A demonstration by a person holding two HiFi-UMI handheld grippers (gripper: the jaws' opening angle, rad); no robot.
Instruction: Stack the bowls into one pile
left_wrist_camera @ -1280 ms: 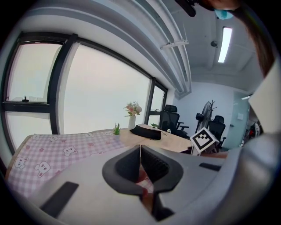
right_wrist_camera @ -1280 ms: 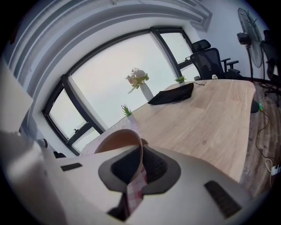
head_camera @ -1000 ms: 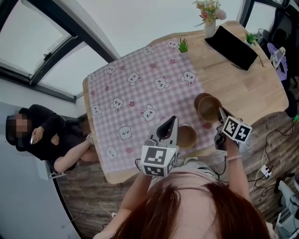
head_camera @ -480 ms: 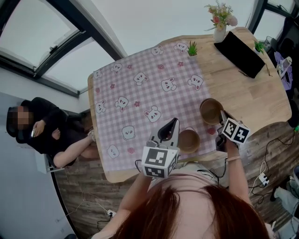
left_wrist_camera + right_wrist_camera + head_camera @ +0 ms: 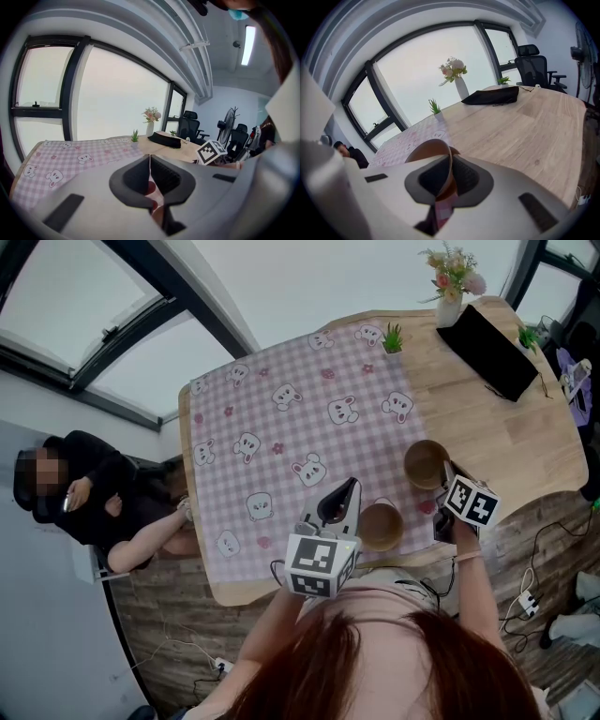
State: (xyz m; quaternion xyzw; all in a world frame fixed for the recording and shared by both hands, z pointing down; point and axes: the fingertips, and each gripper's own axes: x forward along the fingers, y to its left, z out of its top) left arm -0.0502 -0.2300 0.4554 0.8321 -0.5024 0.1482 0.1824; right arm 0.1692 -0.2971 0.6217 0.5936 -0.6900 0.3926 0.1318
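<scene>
Two brown bowls stand near the table's front edge in the head view. The right bowl (image 5: 424, 463) sits where the pink checked cloth (image 5: 281, 418) ends, and my right gripper (image 5: 443, 471) is shut on its near rim. In the right gripper view that rim (image 5: 427, 149) runs between the jaws of the right gripper (image 5: 449, 165). The other bowl (image 5: 381, 525) rests on the cloth just right of my left gripper (image 5: 349, 486). The left gripper (image 5: 150, 161) is shut, with nothing between its jaws.
On the far side of the wooden table (image 5: 506, 427) are a flower vase (image 5: 450, 304), a small potted plant (image 5: 393, 337) and a black pouch (image 5: 487, 338). A person in black (image 5: 84, 507) sits at the table's left end.
The head view has shifted a little. A second rim that showed behind the right bowl one second ago no longer shows. Both grippers keep their places.
</scene>
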